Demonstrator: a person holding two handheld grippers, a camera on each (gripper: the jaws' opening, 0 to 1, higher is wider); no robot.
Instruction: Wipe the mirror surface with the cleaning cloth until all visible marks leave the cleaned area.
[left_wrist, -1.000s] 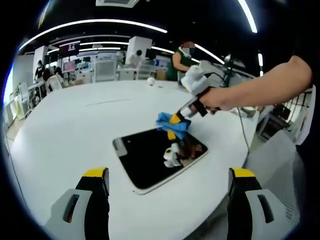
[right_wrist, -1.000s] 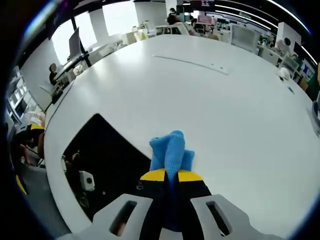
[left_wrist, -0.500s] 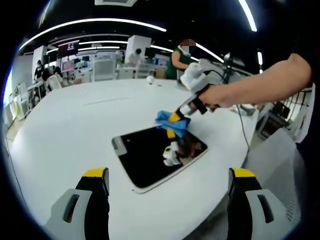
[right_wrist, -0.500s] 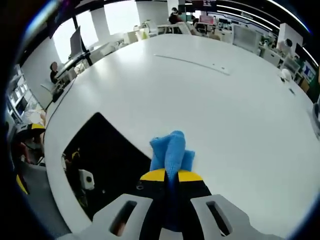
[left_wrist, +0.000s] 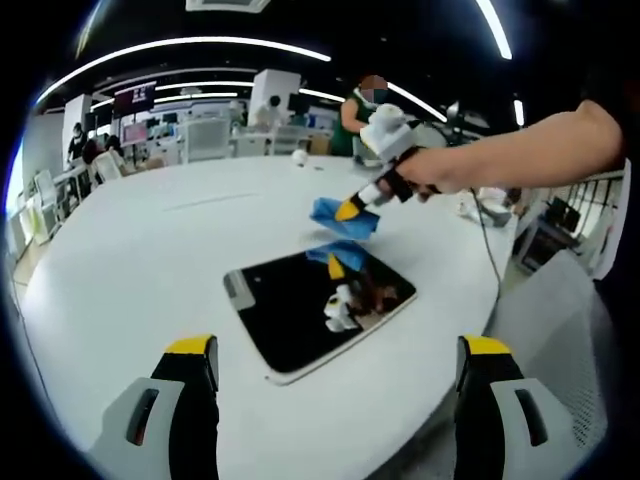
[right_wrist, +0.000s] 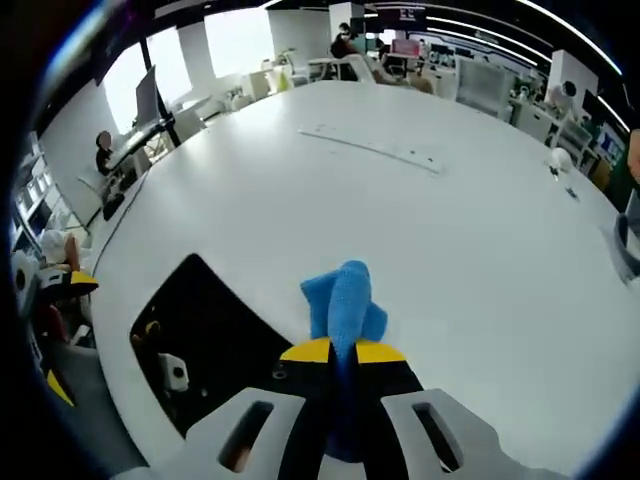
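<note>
One mirror (left_wrist: 315, 310) lies flat on the white surface (left_wrist: 130, 250), near its right edge in the left gripper view. The right tool (left_wrist: 352, 210) is clenched on the one blue cloth (left_wrist: 345, 218) and hangs above the mirror's far corner, apart from the glass; the cloth's reflection shows in the dark pane below it. In the right gripper view the cloth (right_wrist: 343, 300) sticks out past the yellow-tipped jaws of the right tool (right_wrist: 343, 352), with the mirror (right_wrist: 205, 340) below and to the left.

The left tool (left_wrist: 340, 350) is released, its two jaws wide apart and holding nothing, near the person and well short of the mirror.

The step in hand looks like a wiping pass, caught with the cloth lifted off. To do it well, the cloth should likely come down flat on the glass and sweep in overlapping strokes from the far edge toward the near one, with light, even pressure so the mirror does not slide on the smooth surface. The free left tool could steady the near edge if it shifts. Whether marks remain cannot be told: the pane mostly reflects the room and tools.

Counted: one mirror, one cloth, two tools. A small white object (left_wrist: 301, 160) sits on the surface far beyond the mirror, and a few people stand or sit in the background.
</note>
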